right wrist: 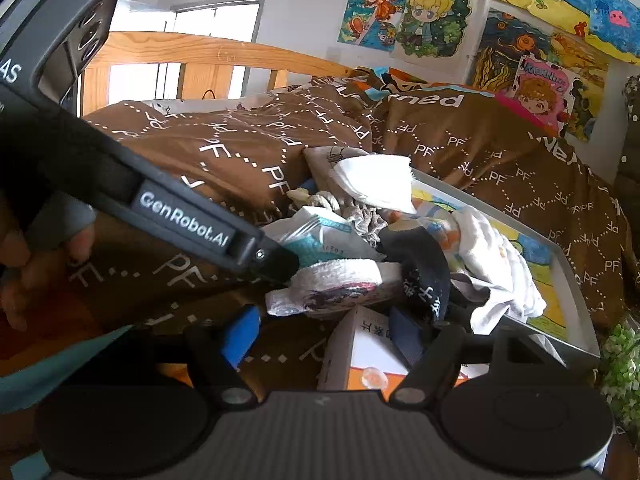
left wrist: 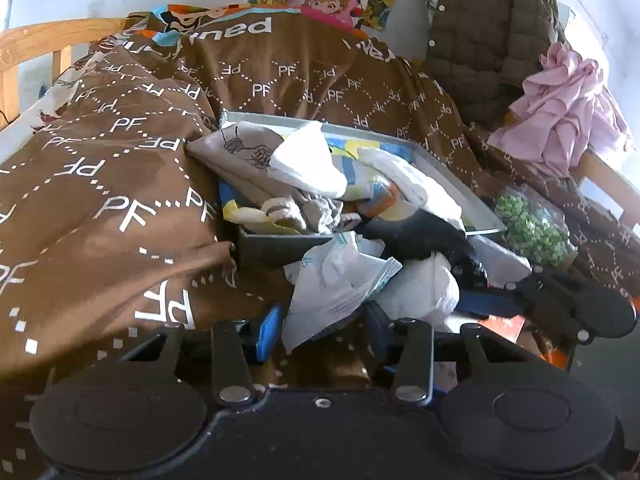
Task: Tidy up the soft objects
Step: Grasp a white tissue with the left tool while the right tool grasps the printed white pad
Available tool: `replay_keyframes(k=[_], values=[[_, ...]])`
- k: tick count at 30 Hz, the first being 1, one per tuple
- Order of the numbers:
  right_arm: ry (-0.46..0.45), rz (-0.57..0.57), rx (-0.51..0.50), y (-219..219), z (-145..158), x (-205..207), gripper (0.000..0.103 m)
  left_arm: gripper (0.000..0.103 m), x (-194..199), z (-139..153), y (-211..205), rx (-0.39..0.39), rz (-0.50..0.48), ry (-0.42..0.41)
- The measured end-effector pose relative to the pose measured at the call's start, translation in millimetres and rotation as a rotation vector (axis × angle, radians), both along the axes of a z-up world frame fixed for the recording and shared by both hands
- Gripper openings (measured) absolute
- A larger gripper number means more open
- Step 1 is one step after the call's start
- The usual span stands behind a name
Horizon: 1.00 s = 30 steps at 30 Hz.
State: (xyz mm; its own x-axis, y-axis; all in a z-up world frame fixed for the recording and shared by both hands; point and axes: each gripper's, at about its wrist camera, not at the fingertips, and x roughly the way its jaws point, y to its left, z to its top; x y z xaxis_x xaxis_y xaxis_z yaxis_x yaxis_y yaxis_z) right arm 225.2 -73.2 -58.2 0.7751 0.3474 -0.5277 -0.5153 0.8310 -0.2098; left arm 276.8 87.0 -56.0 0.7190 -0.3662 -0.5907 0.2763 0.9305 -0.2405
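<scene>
A grey tray [left wrist: 448, 168] on the brown bed cover holds a heap of soft things: white cloths [left wrist: 308, 160], a beige printed cloth [left wrist: 240, 148], socks [left wrist: 280, 210] and a black sock [left wrist: 416, 232]. The tray also shows in the right wrist view [right wrist: 576, 280]. My left gripper [left wrist: 324, 328] has its blue fingers [left wrist: 268, 332] spread around a white plastic packet [left wrist: 332, 284], and I cannot tell if they press on it. My right gripper [right wrist: 320, 332] is open in front of a rolled white towel [right wrist: 340, 284] and a white-and-orange box [right wrist: 360, 356]. The left gripper's body [right wrist: 180, 220] reaches in from the left.
A brown "PF" duvet [left wrist: 100, 184] is bunched to the left of the tray. A quilted brown jacket [left wrist: 484, 40] and a pink garment [left wrist: 568, 108] hang at the right. A green plant [left wrist: 528, 232] stands by the tray's right corner. A wooden headboard [right wrist: 200, 56] is behind.
</scene>
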Motion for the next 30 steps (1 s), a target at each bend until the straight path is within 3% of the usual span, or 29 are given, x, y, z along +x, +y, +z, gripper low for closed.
replay_keyframes(k=[15,19,26,30], values=[[-0.011,0.001,0.011,4,-1,5,0.076,0.057,21,0,1,-0.087,0.009,0.012],[-0.004,-0.015,0.041,6,0,11,0.076,0.05,25,2,4,-0.119,0.023,0.025],[0.006,-0.064,0.088,6,1,22,0.076,0.048,34,-1,23,-0.209,0.097,0.057],[-0.007,-0.091,0.088,5,2,21,0.068,0.046,37,-3,30,-0.255,0.125,0.07]])
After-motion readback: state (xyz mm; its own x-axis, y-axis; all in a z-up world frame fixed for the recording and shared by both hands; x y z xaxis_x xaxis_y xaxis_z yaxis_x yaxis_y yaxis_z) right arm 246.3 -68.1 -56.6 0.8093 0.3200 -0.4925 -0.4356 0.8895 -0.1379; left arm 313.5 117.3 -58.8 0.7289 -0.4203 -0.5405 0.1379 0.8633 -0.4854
